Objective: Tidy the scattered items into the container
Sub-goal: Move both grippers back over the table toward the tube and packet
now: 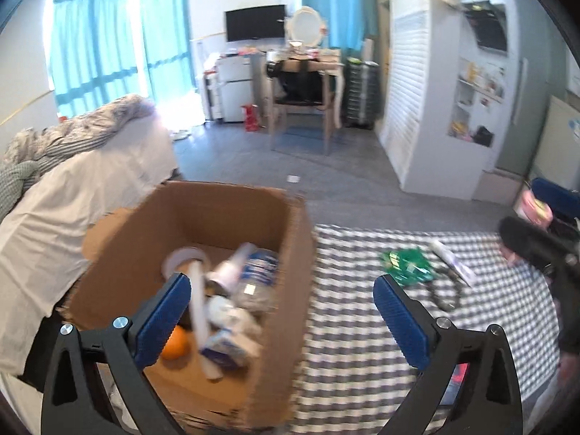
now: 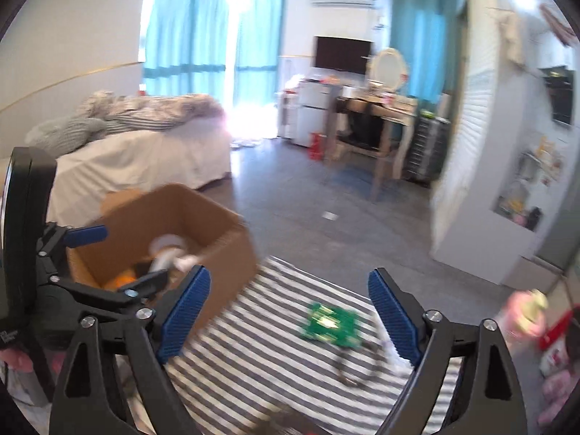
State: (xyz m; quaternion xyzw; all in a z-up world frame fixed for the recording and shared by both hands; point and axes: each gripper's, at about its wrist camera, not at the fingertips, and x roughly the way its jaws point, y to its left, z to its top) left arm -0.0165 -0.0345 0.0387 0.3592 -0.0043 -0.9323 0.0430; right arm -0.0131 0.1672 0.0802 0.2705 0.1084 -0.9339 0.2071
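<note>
A brown cardboard box (image 1: 290, 239) stands on the checked tablecloth (image 1: 362, 344) and holds a plastic bottle (image 1: 259, 272), an orange (image 1: 175, 342), tape and packets. My left gripper (image 1: 281, 311) is open and empty, its left finger above the box. On the cloth lie a green packet (image 1: 407, 264), a white tube (image 1: 451, 257) and a dark looped cord (image 1: 444, 295). My right gripper (image 2: 288, 311) is open and empty above the cloth, with the green packet (image 2: 331, 324) and cord (image 2: 357, 366) between its fingers. The box (image 2: 232, 250) sits to its left.
A bed with white sheets (image 1: 72, 210) lies left of the table. A pink container (image 1: 534, 210) stands past the table's right edge. A desk with a mirror (image 1: 304, 69), a fridge and a white cabinet (image 1: 435, 108) stand across the grey floor.
</note>
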